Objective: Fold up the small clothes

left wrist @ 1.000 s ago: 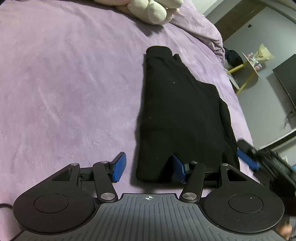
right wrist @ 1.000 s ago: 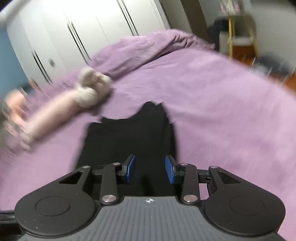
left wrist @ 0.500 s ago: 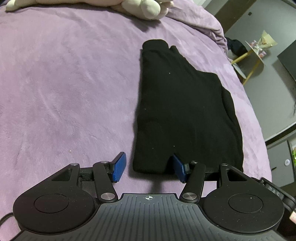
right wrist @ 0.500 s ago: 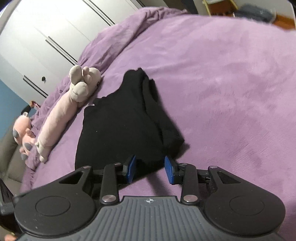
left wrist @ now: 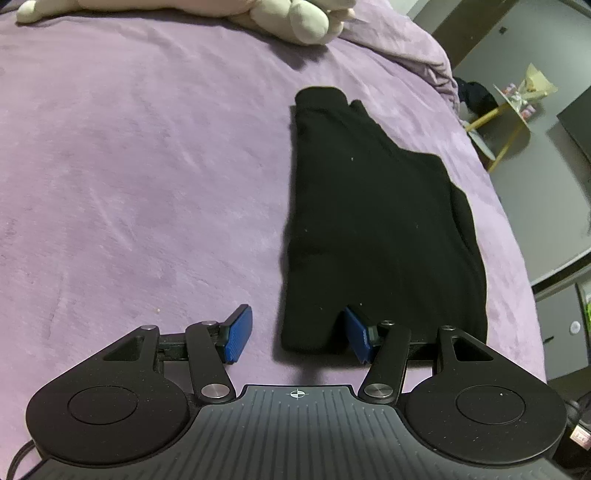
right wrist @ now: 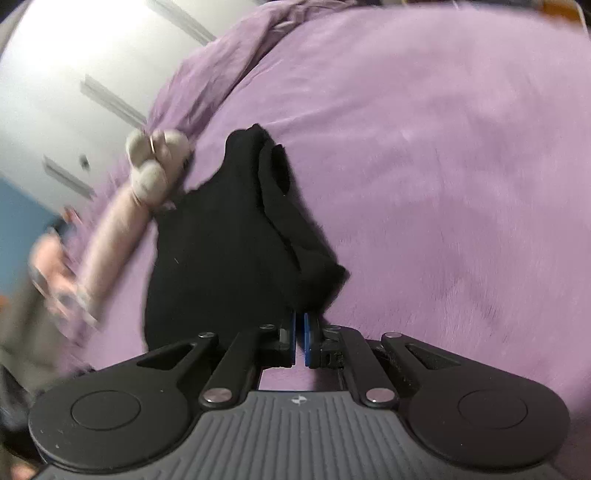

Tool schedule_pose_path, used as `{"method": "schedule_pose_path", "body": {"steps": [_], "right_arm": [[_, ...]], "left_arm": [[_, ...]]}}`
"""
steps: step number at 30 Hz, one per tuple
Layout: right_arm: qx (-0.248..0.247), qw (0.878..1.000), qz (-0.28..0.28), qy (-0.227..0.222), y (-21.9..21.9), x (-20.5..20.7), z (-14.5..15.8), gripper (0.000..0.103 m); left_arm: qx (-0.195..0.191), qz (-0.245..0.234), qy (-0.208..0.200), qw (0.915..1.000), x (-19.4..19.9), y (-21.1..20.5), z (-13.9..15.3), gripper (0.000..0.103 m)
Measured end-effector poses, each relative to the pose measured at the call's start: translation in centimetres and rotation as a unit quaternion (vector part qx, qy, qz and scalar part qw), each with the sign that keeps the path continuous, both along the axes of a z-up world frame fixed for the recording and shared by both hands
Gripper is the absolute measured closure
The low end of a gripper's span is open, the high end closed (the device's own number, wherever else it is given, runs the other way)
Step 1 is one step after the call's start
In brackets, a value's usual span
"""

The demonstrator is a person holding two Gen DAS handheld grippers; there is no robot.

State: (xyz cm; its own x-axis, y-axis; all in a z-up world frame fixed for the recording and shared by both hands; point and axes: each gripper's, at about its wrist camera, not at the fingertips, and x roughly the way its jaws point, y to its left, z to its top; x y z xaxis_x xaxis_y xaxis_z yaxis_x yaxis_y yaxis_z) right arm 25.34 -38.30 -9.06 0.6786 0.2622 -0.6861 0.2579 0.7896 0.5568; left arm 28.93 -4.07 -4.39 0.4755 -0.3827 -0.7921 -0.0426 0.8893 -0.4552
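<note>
A black garment (left wrist: 373, 229) is being kept flat on the purple bed (left wrist: 147, 184). Its near corner is being pinched by the right tool (right wrist: 300, 341), while the left tool (left wrist: 297, 334) is being held spread wide at its near edge.

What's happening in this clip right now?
A person with two handheld grippers is folding a black garment on a purple bed. The right gripper has shut on the garment's near corner. The left gripper is open, its fingers straddling the near edge. A plush toy lies further back.
</note>
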Motion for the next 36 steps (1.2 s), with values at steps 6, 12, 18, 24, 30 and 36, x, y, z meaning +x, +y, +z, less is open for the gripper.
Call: {"method": "schedule_pose_path", "body": {"steps": [6,12,18,24,30,36], "right_arm": [[-0.047,0.999,0.004,0.003,-1.0,-0.5,0.8,0.098],[-0.043,0.998,-0.03,-0.02,-4.2,-0.5,1.7,0.065],[0.149,0.988,-0.004,-0.034,-8.3,5.8,-0.9,0.026],[0.134,0.99,0.051,-0.02,-7.1,11.3,-1.2,0.027],[0.122,0.99,0.067,-0.007,-5.0,13.6,-2.0,0.073],[0.161,0.985,0.057,-0.008,-3.9,12.8,-2.5,0.082]], "left_arm": [[-0.031,-0.006,-0.013,0.9994,0.2,1.1,0.4,0.043],[-0.037,0.011,-0.016,0.9991,1.6,2.0,0.1,0.043],[-0.107,0.013,-0.041,0.9933,4.5,1.2,-0.7,0.043],[-0.109,0.004,-0.017,0.9939,8.1,-0.2,-2.6,0.038],[-0.169,0.04,0.027,0.9845,9.8,0.6,-4.7,0.053],[-0.169,0.026,0.018,0.9851,9.5,0.8,-3.3,0.073]]}}
